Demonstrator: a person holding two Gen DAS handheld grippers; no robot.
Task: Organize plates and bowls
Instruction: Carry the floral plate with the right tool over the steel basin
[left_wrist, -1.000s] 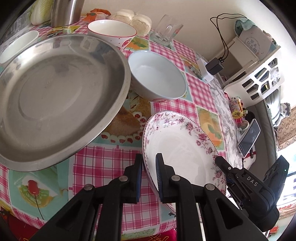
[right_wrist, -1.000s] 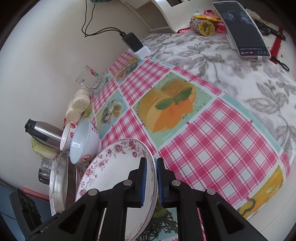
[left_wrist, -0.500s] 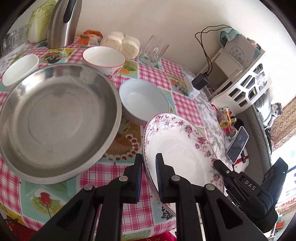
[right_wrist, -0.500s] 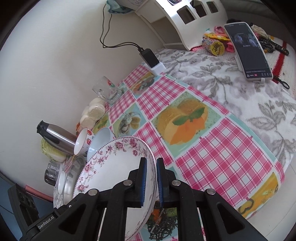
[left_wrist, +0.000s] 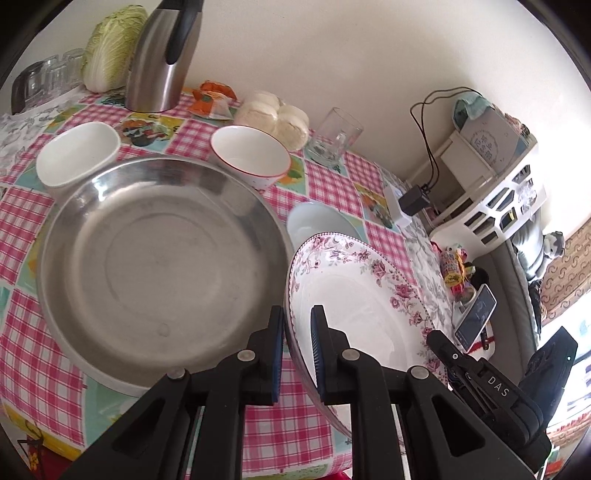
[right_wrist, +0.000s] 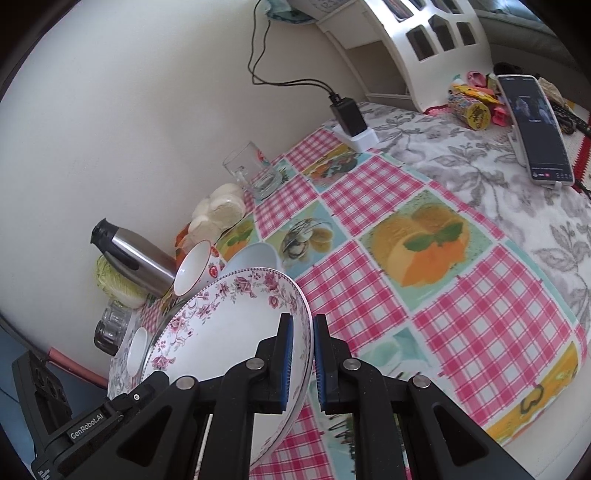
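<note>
Left wrist view: the left gripper (left_wrist: 297, 345) is clamped on the near rim of the floral plate (left_wrist: 354, 291), one pad under the rim and one on the inner face. The floral plate is tilted and held above the worktop (left_wrist: 332, 184), which carries a pink checked cloth. The right gripper (left_wrist: 436, 338) grips the opposite rim at lower right. Just left of the plate lies the large steel basin (left_wrist: 155, 266). Behind the plate sits a pale blue bowl (left_wrist: 317, 223), partly hidden by the plate rim. Further back stand a red-rimmed bowl (left_wrist: 249, 155), a white dish (left_wrist: 77, 153), a glass mug (left_wrist: 334, 138), a steel kettle (left_wrist: 162, 59) and a cabbage (left_wrist: 112, 46). Right wrist view: the right gripper (right_wrist: 303, 354) is clamped on the rim of the floral plate (right_wrist: 229, 325), which covers the lower left of the frame and is clear of the worktop (right_wrist: 461, 314). The left gripper (right_wrist: 144, 391) holds the far rim at lower left. A phone (right_wrist: 533, 125) lies on a grey floral cloth (right_wrist: 480, 166) at upper right, well apart from the plate.
</note>
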